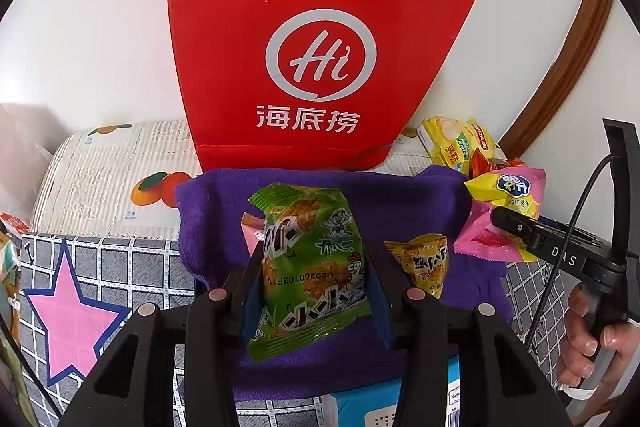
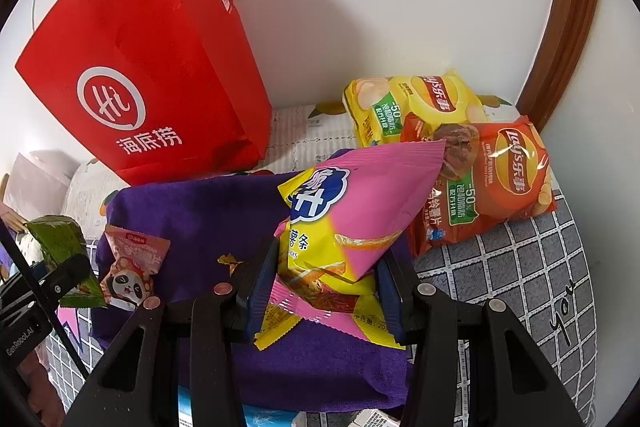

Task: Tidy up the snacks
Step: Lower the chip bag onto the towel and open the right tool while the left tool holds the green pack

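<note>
My left gripper [image 1: 312, 291] is shut on a green snack packet [image 1: 312, 267] and holds it above a purple towel [image 1: 400, 203]. My right gripper [image 2: 324, 291] is shut on a pink and yellow fries bag [image 2: 352, 219], also seen at the right in the left wrist view [image 1: 508, 215]. A red paper bag [image 1: 312, 27] stands upright against the wall behind the towel; it also shows in the right wrist view [image 2: 152, 67]. On the towel lie a small yellow packet [image 1: 424, 263] and a panda packet [image 2: 130, 271].
A yellow Lay's bag [image 2: 416, 103] and an orange Lay's bag [image 2: 488, 183] lie at the back right by the wall. A checked cloth [image 2: 520, 267] with a pink star [image 1: 68, 303] covers the surface. A brown wooden frame [image 2: 568, 27] runs up the right.
</note>
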Motion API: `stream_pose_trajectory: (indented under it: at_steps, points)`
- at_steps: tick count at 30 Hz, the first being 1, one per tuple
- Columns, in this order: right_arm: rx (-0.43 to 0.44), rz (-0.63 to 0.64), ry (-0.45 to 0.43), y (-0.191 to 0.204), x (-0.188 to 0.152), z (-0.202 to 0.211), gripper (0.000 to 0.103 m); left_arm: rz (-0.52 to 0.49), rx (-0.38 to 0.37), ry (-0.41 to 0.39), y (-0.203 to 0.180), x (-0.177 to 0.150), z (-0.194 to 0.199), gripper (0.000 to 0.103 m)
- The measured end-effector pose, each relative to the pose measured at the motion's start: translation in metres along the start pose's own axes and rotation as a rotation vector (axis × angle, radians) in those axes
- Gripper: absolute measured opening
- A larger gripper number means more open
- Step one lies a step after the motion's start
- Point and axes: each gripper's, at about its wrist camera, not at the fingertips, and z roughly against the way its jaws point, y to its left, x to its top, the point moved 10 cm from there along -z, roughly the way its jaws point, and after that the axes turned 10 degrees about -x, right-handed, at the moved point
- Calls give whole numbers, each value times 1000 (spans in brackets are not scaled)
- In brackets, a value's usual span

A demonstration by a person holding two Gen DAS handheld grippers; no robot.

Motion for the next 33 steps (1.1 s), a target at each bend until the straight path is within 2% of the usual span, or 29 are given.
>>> stream_pose_trajectory:
  at_steps: [9, 20, 33]
  points:
    - [8, 7, 46, 2, -5, -10, 47, 0, -1, 1, 0, -1, 0, 43]
    - [-37, 38, 65, 2, -9, -19, 47, 6, 0, 2, 1, 0, 1, 43]
    - [-31, 113, 108, 20, -21, -33, 48, 11, 3, 6, 2, 0, 1, 43]
